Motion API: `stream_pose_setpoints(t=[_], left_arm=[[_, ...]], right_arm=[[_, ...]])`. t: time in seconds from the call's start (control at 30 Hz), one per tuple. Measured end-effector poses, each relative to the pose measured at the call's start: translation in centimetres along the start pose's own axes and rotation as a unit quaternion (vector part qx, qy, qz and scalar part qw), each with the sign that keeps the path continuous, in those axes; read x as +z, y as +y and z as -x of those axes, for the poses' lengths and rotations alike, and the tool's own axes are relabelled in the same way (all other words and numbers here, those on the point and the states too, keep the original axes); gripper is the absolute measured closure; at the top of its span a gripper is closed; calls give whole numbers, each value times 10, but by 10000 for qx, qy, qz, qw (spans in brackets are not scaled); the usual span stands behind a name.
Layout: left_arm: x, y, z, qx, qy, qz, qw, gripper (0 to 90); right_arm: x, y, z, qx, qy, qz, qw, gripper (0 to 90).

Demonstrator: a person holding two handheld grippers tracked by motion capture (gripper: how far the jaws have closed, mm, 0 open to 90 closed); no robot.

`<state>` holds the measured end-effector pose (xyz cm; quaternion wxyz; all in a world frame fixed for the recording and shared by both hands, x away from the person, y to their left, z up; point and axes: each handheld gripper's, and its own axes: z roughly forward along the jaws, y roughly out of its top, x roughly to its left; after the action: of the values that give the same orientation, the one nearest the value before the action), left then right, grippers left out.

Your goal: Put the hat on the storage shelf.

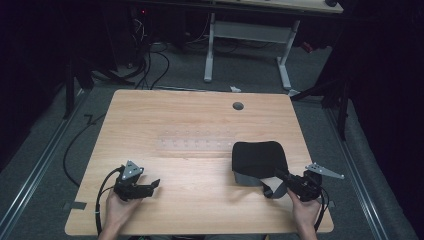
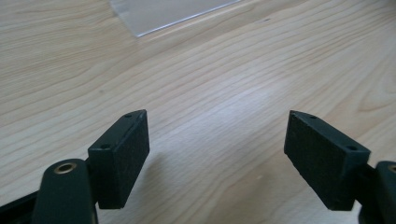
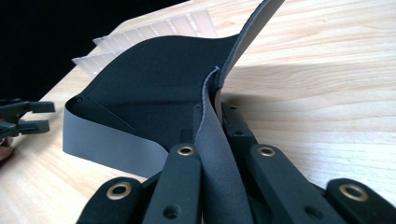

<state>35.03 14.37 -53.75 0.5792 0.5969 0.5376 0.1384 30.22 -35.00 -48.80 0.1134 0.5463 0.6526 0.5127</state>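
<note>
A dark room surrounds a pale wooden table (image 1: 200,200), with cables on the grey floor and a white desk frame (image 1: 245,37) beyond its far edge. On the table's right half, toward four o'clock from its centre, lies a black pad (image 1: 259,159) of thin, flexible sheet, matte black on top and grey underneath. In the high view its long axis runs across the table, from nine to three o'clock, and the near edge curls up and points toward five o'clock, into the right gripper (image 1: 283,179). That gripper's jaws are clamped together on this raised grey edge; the right gripper view shows the pad (image 3: 154,93) bent upward, the sheet pinched between the two jaws. A clear ridged tray (image 1: 195,144) lies flat at the pad's nine o'clock, near the table's centre. The left gripper (image 1: 152,185) sits at the table's seven o'clock, well apart from the pad, its jaws spread wide over bare wood.
</note>
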Motion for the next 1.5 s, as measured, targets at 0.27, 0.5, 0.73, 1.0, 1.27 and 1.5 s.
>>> stream_pose_setpoints(t=[0.27,0.5,0.73,1.0,1.27,1.5], left_arm=[[-4,2,20,181,-443,13,9989,204],[-8,8,38,140,-846,146,9962,195],[-6,6,56,389,-1082,113,9933,190],[-3,4,79,748,-1347,-53,9880,184],[2,2,92,999,-1415,-59,9849,180],[1,2,99,1172,-1511,20,9815,174]], right_arm=[[2,9,-20,-194,249,-184,9993,865],[9,15,-38,-426,472,-346,9974,865],[19,17,-50,-470,759,-469,9949,865],[32,20,-64,-646,937,-633,9915,865],[46,20,-74,-740,1077,-821,9880,864],[57,19,-82,-759,1206,-996,9848,864]])
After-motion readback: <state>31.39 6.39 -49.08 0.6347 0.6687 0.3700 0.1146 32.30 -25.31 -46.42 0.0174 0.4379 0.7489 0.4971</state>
